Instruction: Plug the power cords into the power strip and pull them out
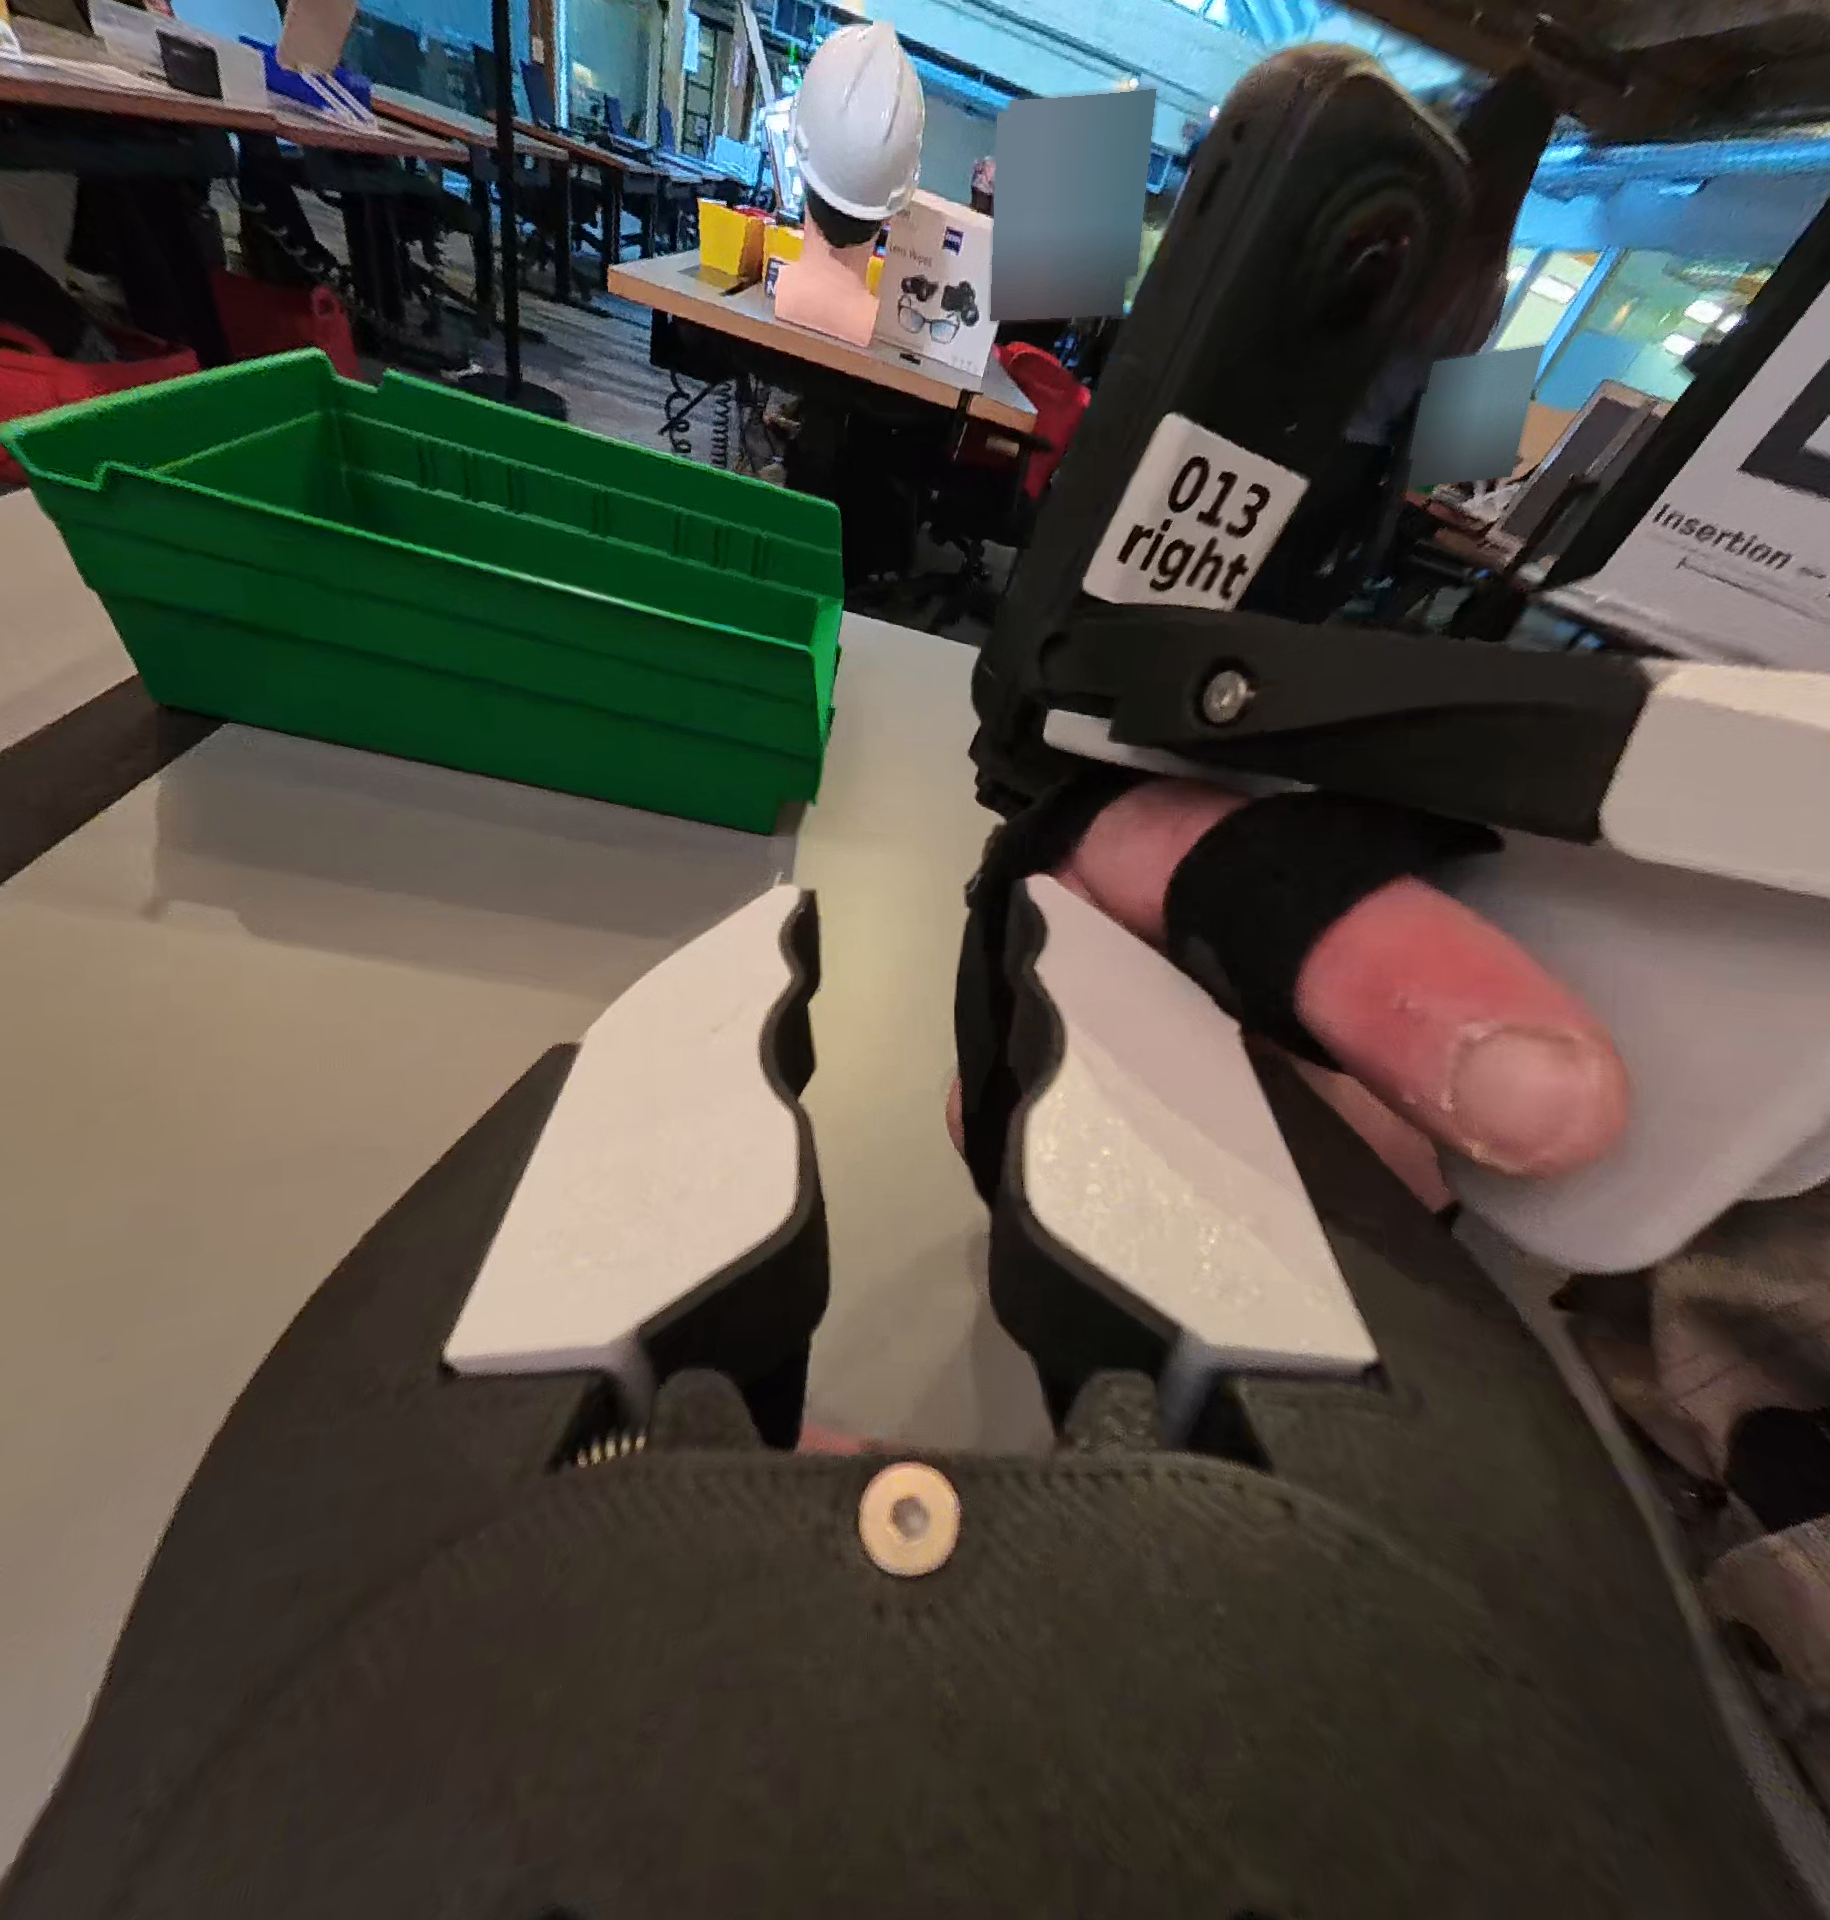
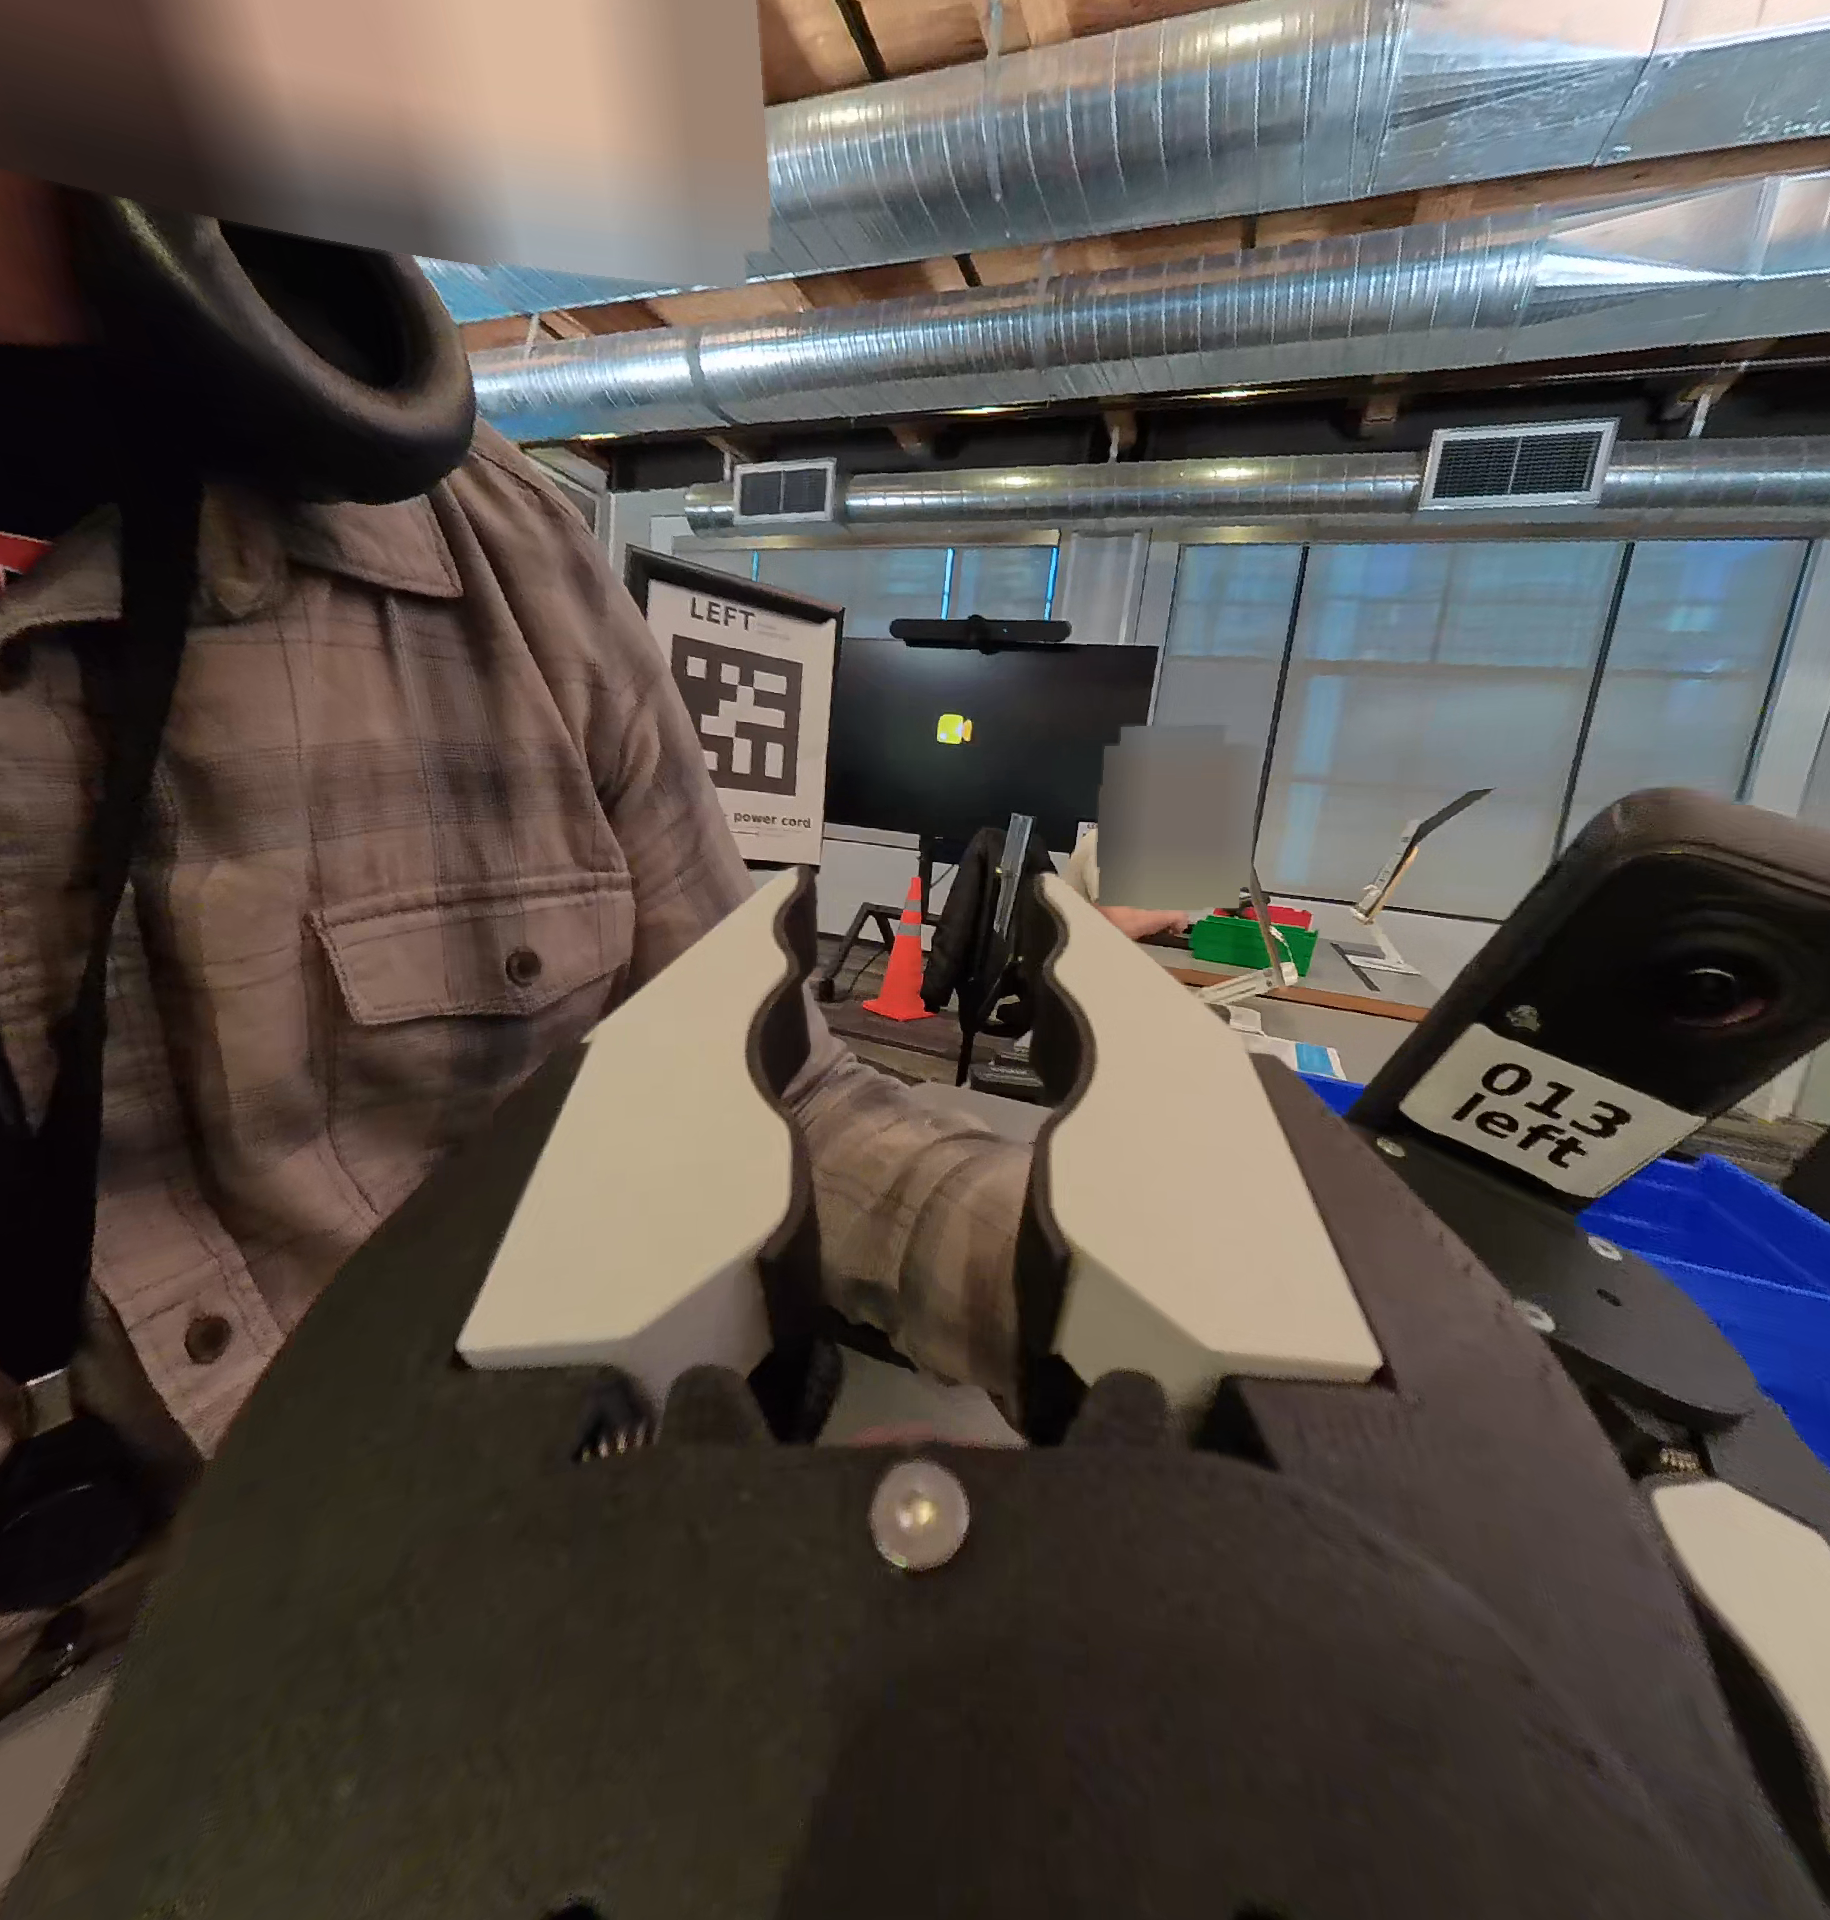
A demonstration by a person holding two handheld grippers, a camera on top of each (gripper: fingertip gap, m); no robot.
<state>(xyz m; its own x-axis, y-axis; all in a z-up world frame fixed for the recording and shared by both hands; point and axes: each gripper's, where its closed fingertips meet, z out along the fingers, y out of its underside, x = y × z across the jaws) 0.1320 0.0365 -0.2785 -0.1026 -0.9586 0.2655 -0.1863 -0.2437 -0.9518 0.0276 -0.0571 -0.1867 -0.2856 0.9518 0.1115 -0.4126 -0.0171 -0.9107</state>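
So, left wrist view first: our left gripper (image 1: pixel 895 935) hangs low over the pale desk (image 1: pixel 267 1091) with its jaws a narrow gap apart and nothing between them. Ahead and to the left sits a green bin (image 1: pixel 454 592), which looks like several nested together, and the top one is empty as far as we can see into it. Right beside our fingertips on the right is the right gripper (image 1: pixel 1410 810), seen from the side with a finger through its black strap; from this angle we can't tell how its jaws stand. A white sign board (image 1: pixel 1763 499) leans at the far right edge.

Right wrist view: the right gripper (image 2: pixel 926 914) is tipped upward, pointing at our plaid shirt (image 2: pixel 371 831) and the room behind, jaws partly apart and holding nothing. The left gripper's camera housing (image 2: pixel 1669 977) is close on the right, and behind it there's a blue bin (image 2: pixel 1742 1268); its contents are hidden from here.

Now the bit that matters: neither the power strip nor any power cord shows in either view, so we can't say which way they lie or which gripper is nearer. Our guess is nothing's started yet, and the cords may be in the blue bin.
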